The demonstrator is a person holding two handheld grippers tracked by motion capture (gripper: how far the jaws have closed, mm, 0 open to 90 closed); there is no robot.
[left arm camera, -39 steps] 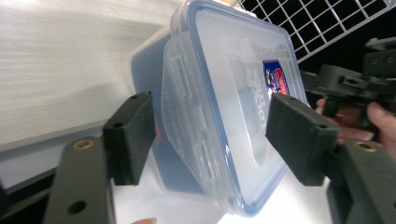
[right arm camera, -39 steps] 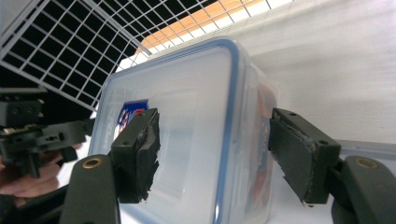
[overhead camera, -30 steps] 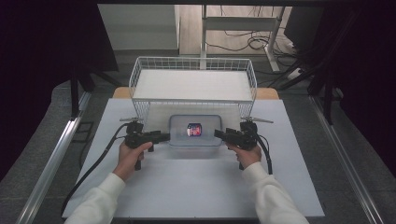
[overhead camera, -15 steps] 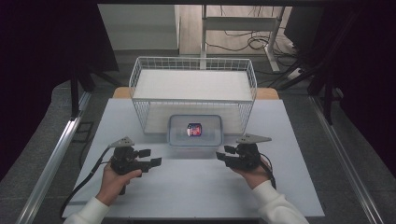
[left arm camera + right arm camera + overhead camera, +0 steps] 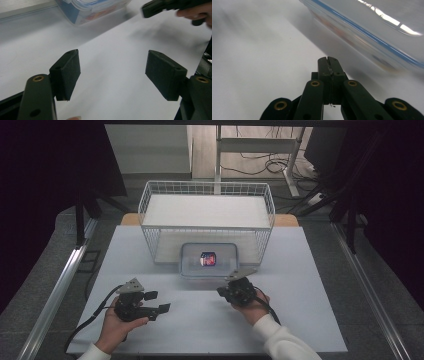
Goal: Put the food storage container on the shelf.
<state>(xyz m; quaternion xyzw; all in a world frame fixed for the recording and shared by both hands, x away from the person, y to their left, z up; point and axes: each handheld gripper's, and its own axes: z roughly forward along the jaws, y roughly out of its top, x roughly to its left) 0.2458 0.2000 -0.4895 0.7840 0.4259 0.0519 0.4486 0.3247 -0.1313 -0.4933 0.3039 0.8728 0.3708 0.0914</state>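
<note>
Presently both hands sit low on the near half of the desk point(image 5: 210, 320), apart from the work. Left tongs point(image 5: 159, 309) are released: the left gripper view shows the two black pads spread wide with bare white surface between them, nothing held. Right tongs point(image 5: 221, 292) are clenched on nothing, the jaws pressed flat together in the right gripper view, their tips close to the container's near wall. The clear lidded container point(image 5: 209, 260), blue-trimmed, with a small red item point(image 5: 208, 258) inside, rests flat on the desk just in front of the wire basket point(image 5: 207, 207), seemingly touching or nearly touching its front mesh; contact cannot be confirmed. The basket stands empty behind it. Judgement: the container is parked square to the basket, probably so it can be taken from both ends and lifted over the rim. The spread left tongs look ready for a grasp, whereas the right would need opening first. Both point toward the container, the right nearer.
</note>
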